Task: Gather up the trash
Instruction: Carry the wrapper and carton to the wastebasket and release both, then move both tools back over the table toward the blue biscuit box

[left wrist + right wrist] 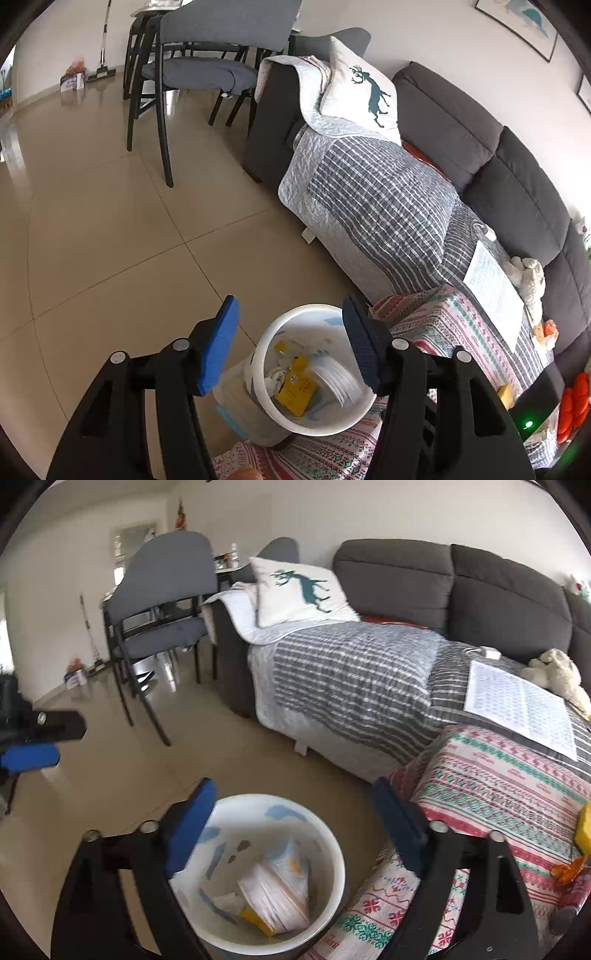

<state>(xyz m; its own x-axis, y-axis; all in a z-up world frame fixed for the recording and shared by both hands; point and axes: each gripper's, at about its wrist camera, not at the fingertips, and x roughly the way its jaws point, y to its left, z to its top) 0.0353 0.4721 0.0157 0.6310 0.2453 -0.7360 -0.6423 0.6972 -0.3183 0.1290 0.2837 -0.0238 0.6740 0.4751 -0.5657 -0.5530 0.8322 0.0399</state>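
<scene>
Both of your tools hang over the white trash bin (334, 853), which stands on the floor (110, 240) just beside the patterned blanket (498, 786) at the sofa's edge. The right hand-held gripper (291, 827) stands wide with nothing between its blue pads — a crumpled wrapper (275, 890) lies inside the bin below it, so this drop looks finished. The left hand-held gripper (291, 343) is about half open and just as empty; under it the bin holds a yellow packet (297, 386) and other scraps.

The step in hand is clearing away and going for the next piece. Lift both tools straight up before you swing, so no finger catches the rim and tips the bin. A yellow item (585, 829) and some orange scraps (567, 871) lie on the blanket to the right — likely candidates, though I can't tell what they are. Keep the jaws wide on approach.
</scene>
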